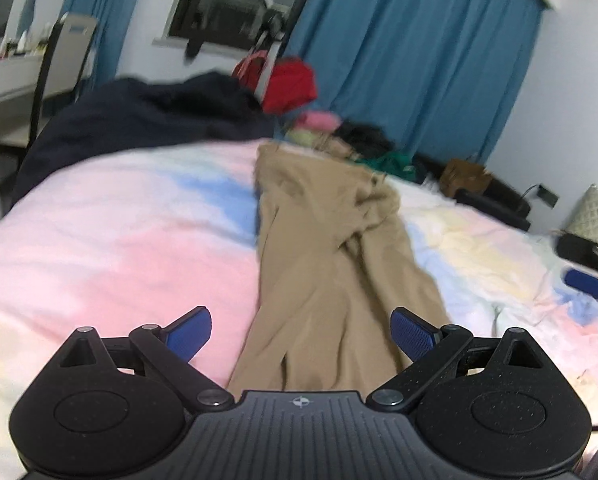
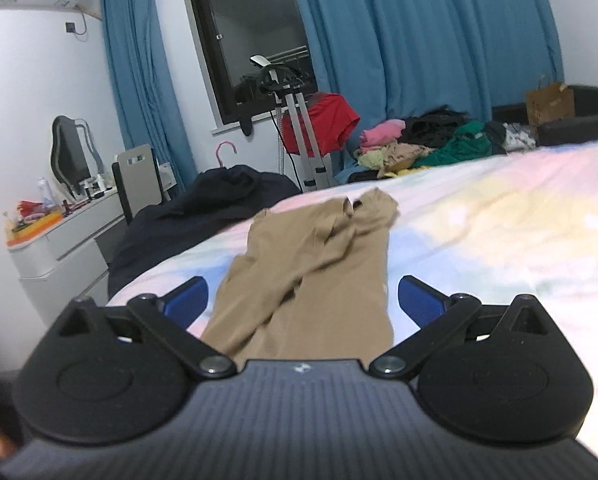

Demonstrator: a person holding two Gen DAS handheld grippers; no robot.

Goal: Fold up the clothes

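Splayed left gripper over tan trousers

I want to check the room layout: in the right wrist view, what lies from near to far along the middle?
Right gripper → tan garment on the pastel bedspread → red garment on a stand → blue curtains.
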